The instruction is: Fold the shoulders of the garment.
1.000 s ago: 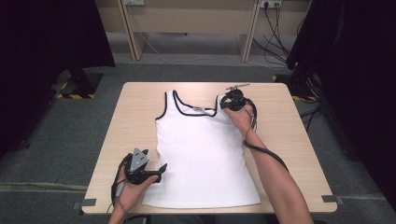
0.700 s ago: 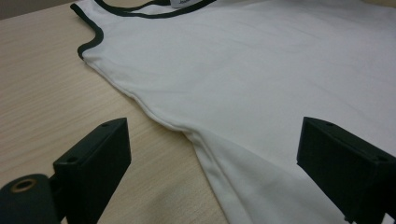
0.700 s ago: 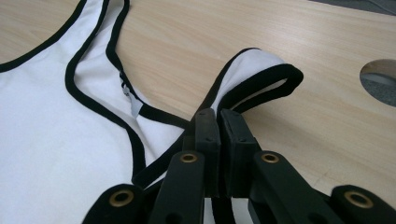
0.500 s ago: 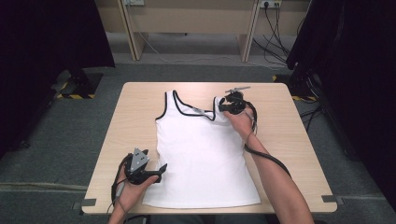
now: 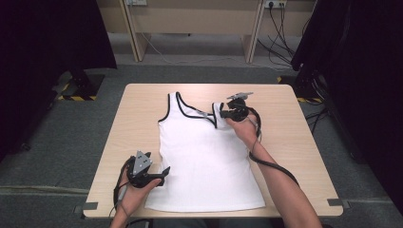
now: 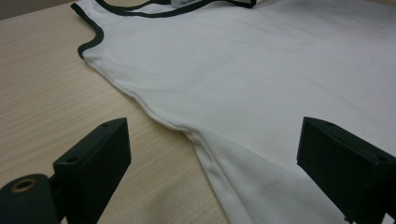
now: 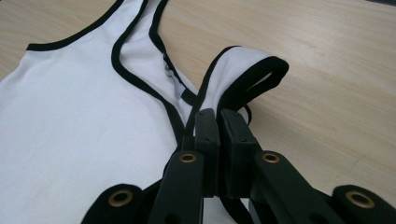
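A white tank top [image 5: 204, 156] is lying flat on the table [image 5: 294, 142]. The right gripper [image 5: 223, 112], fingers closed, is pinching its strap [image 7: 243, 74] at 1 o'clock; the left gripper [image 5: 164, 173] is waiting open at 8 o'clock. Folding is barely starting.

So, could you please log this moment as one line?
right claw: shut on strap | left claw: open at top hem side | table
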The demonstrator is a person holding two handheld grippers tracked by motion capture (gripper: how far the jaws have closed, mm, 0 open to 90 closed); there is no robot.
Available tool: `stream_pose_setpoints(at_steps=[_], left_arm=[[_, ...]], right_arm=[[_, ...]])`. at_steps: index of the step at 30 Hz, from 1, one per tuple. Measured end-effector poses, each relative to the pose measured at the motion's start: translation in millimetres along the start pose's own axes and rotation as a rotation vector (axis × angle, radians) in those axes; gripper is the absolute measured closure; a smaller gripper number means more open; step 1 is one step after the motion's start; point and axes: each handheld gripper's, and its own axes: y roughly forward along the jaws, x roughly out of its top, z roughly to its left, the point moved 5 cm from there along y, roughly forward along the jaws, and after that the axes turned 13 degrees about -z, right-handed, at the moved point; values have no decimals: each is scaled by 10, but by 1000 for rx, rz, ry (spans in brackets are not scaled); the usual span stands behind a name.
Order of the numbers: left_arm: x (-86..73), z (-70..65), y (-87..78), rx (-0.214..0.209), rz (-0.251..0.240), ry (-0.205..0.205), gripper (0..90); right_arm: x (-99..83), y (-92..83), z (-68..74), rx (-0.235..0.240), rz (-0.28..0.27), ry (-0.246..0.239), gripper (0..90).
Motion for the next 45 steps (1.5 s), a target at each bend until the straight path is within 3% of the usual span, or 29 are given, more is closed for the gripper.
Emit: stream_pose_setpoints(at_steps=[45], left_arm=[[-1,-13,5,0,5,11,88]], right_arm=[[-403,-138,356,113,29,-68,810]])
